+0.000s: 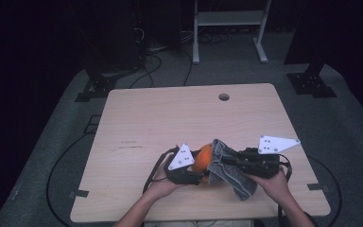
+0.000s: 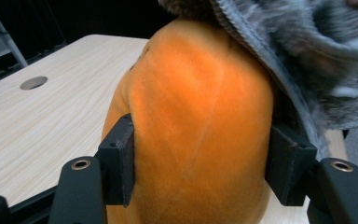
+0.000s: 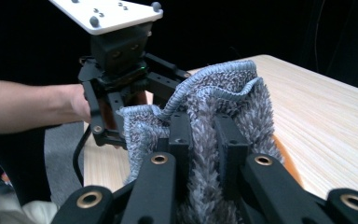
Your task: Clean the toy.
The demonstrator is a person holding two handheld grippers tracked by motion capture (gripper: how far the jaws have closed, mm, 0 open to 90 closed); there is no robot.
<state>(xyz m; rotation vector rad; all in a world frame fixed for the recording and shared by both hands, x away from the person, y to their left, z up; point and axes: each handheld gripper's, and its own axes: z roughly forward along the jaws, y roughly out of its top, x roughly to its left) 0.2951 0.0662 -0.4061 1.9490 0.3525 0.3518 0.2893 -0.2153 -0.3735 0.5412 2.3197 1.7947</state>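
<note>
Two hand-held grippers meet over the table [image 1: 137, 123]: left hand-held gripper [image 2: 200, 163] clamps an orange plush [image 2: 196, 107], right hand-held gripper [image 3: 205, 135] pinches a grey cloth [image 3: 214, 93] draped on it.

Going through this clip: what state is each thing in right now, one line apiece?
Orange plush ball: clamped between the pads of the left hand-held gripper, partly draped by the cloth.
Grey fuzzy cloth: bunched, pinched by the right hand-held gripper.
Table: light wood, with a round hole near its far edge.
</note>
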